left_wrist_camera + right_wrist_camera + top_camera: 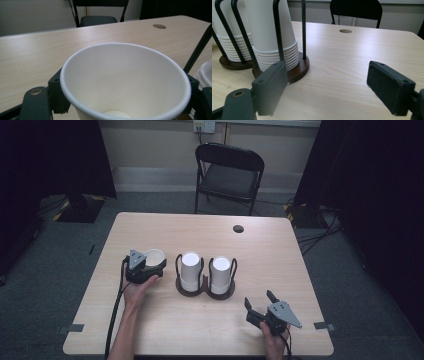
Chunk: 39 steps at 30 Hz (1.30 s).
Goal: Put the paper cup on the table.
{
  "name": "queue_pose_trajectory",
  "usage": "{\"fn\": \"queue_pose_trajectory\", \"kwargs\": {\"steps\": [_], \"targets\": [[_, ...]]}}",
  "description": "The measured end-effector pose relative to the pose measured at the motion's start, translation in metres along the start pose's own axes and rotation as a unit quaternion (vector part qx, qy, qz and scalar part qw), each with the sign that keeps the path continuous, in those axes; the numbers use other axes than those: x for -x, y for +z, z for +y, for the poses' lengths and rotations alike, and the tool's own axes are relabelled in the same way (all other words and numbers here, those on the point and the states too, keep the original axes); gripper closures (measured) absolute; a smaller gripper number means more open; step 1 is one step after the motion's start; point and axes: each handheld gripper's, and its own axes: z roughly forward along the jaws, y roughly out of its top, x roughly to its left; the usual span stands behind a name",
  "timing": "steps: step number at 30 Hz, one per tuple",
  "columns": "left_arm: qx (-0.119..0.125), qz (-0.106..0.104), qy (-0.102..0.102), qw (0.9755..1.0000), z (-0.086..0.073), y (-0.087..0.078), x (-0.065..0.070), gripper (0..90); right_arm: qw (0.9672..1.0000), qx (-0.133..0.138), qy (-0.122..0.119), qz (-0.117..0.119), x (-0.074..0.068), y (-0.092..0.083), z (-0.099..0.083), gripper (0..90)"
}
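Note:
A white paper cup (153,256) stands upright, mouth up, left of the cup holder, and my left gripper (145,266) is shut on it. In the left gripper view the cup (125,82) sits between the two jaws, its inside bare. A dark two-ring cup holder (205,289) at the table's middle carries two stacks of upside-down white cups (190,270) (220,274). In the right gripper view the nearer stack (270,37) stands inside black wire uprights. My right gripper (260,301) is open near the front right of the table, with nothing between its jaws.
The wooden table (200,320) has a round cable hole (238,228) at the back right. A black folding chair (228,172) stands behind the table. Tape marks (323,325) sit near the front corners.

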Motion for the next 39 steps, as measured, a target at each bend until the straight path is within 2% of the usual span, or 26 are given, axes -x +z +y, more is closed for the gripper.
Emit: {"fn": "queue_pose_trajectory", "kwargs": {"steps": [6, 8, 11, 13, 15, 18, 23, 24, 27, 28, 30, 32, 34, 35, 36, 38, 39], "targets": [[-0.01, -0.007, 0.003, 0.9999, -0.003, 0.003, 0.001, 21.6, 1.0, 0.002, 0.001, 0.0, 0.0, 0.0, 0.0, 16.1], [-0.009, -0.016, -0.008, 0.9998, -0.005, 0.004, 0.001, 21.2, 1.0, 0.003, 0.002, 0.001, 0.001, -0.001, 0.0, 16.1], [-0.022, -0.013, 0.002, 0.9997, -0.007, 0.005, 0.002, 20.4, 1.0, 0.005, 0.003, 0.001, 0.001, -0.001, 0.0, 16.1], [-0.014, -0.014, 0.003, 0.9998, -0.01, 0.005, 0.003, 18.6, 1.0, 0.004, 0.003, 0.001, 0.001, -0.001, 0.0, 16.1], [-0.014, -0.017, -0.006, 0.9997, -0.013, 0.004, 0.001, 16.7, 1.0, 0.004, 0.003, 0.002, 0.001, -0.001, 0.0, 16.0], [-0.016, -0.007, -0.005, 0.9998, -0.015, 0.002, 0.0, 15.5, 1.0, 0.004, 0.003, 0.002, 0.001, -0.001, 0.0, 16.0], [-0.021, -0.002, -0.006, 0.9998, -0.013, -0.004, 0.0, 15.8, 1.0, 0.005, 0.004, 0.003, 0.001, -0.001, 0.0, 16.1], [-0.027, 0.002, 0.001, 0.9996, -0.012, -0.005, 0.0, 15.7, 1.0, 0.005, 0.005, 0.002, 0.001, -0.001, 0.0, 16.1], [-0.037, 0.005, -0.003, 0.9993, -0.015, -0.007, 0.0, 15.9, 1.0, 0.005, 0.006, 0.002, 0.001, -0.001, 0.0, 16.0], [-0.031, 0.005, -0.001, 0.9995, -0.016, -0.01, 0.0, 15.9, 1.0, 0.005, 0.005, 0.002, 0.001, -0.001, 0.0, 16.0], [-0.018, 0.002, -0.011, 0.9998, -0.017, -0.016, 0.001, 15.6, 1.0, 0.005, 0.006, 0.002, 0.001, -0.001, 0.0, 16.0], [-0.019, 0.011, -0.017, 0.9996, -0.016, -0.021, 0.001, 15.6, 1.0, 0.004, 0.005, 0.003, 0.002, -0.001, 0.0, 16.1], [-0.026, 0.013, -0.012, 0.9995, -0.016, -0.022, 0.003, 15.6, 1.0, 0.004, 0.005, 0.003, 0.002, -0.001, 0.0, 16.1], [-0.035, 0.023, 0.003, 0.9991, -0.016, -0.024, 0.004, 15.6, 1.0, 0.004, 0.006, 0.003, 0.002, -0.001, 0.0, 16.1], [-0.032, 0.031, 0.001, 0.999, -0.017, -0.025, 0.007, 15.7, 1.0, 0.004, 0.006, 0.004, 0.002, -0.001, 0.0, 16.1], [-0.026, 0.02, -0.006, 0.9994, -0.018, -0.028, 0.007, 15.6, 1.0, 0.005, 0.008, 0.003, 0.002, -0.001, 0.0, 16.1], [-0.025, 0.023, -0.011, 0.9994, -0.019, -0.029, 0.008, 15.6, 1.0, 0.005, 0.008, 0.003, 0.002, -0.001, 0.0, 16.1]]}}
